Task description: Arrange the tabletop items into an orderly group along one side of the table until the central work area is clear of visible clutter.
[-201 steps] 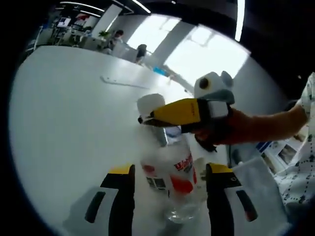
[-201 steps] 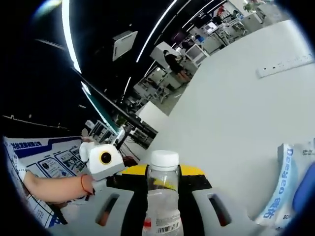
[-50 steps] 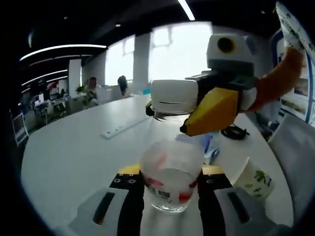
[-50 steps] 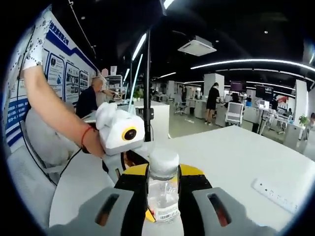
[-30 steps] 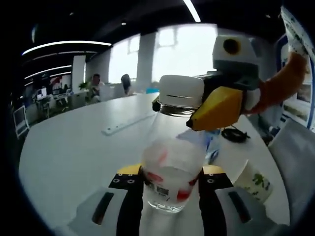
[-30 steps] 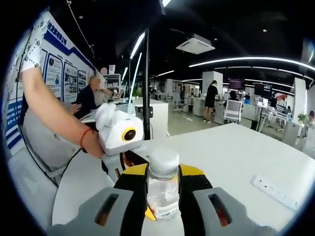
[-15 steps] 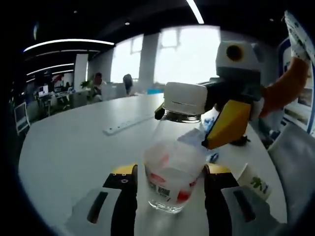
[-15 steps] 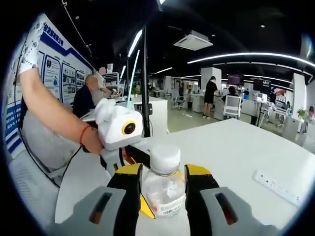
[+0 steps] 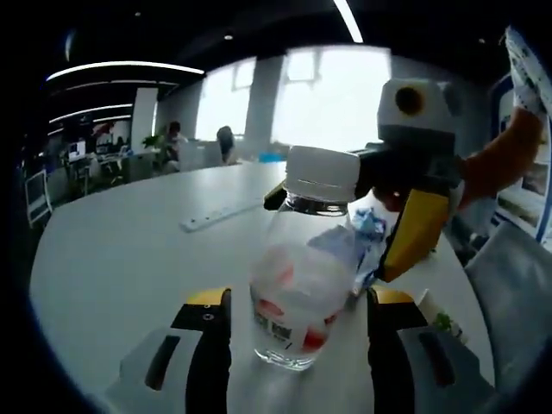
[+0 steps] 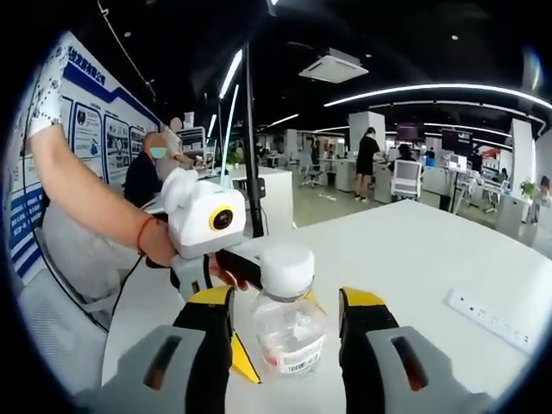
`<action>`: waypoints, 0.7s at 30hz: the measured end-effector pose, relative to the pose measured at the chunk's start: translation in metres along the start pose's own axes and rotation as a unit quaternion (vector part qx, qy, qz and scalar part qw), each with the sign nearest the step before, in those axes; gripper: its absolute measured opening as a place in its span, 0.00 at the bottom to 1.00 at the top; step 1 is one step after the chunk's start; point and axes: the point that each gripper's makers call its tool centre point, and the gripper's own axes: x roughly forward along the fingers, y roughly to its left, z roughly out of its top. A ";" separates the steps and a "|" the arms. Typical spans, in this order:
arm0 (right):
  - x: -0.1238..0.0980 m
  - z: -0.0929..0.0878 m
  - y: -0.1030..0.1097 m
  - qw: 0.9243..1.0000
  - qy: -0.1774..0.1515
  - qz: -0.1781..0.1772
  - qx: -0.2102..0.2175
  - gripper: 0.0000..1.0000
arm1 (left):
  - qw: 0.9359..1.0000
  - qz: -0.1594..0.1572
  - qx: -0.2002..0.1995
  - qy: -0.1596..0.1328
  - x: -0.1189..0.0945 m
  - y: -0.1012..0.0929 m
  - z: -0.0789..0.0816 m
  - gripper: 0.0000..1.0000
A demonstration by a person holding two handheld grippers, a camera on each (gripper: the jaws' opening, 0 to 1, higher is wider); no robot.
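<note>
A clear plastic bottle point(image 9: 302, 285) with a white cap stands upright on the white table point(image 9: 121, 259) at centre frame in both views. The left gripper point(image 9: 293, 345) and right gripper point(image 10: 285, 345) each flank it with jaws spread, released and clear of its sides. A power strip point(image 9: 220, 217) lies beyond.

Open office: dark ceiling with strip lights point(image 10: 414, 90), bright windows point(image 9: 319, 95), desks and chairs point(image 10: 405, 185), posters point(image 10: 103, 129) along one wall.
</note>
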 end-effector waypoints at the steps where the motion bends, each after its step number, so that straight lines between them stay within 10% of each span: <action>1: 0.000 0.000 0.000 1.000 0.001 0.000 0.001 0.47 | 1.000 0.000 0.000 0.002 0.000 0.000 -0.001 0.60; 21: -0.009 -0.011 -0.001 1.000 0.015 0.003 0.022 0.65 | 1.000 0.008 -0.009 0.012 -0.015 -0.004 -0.001 0.68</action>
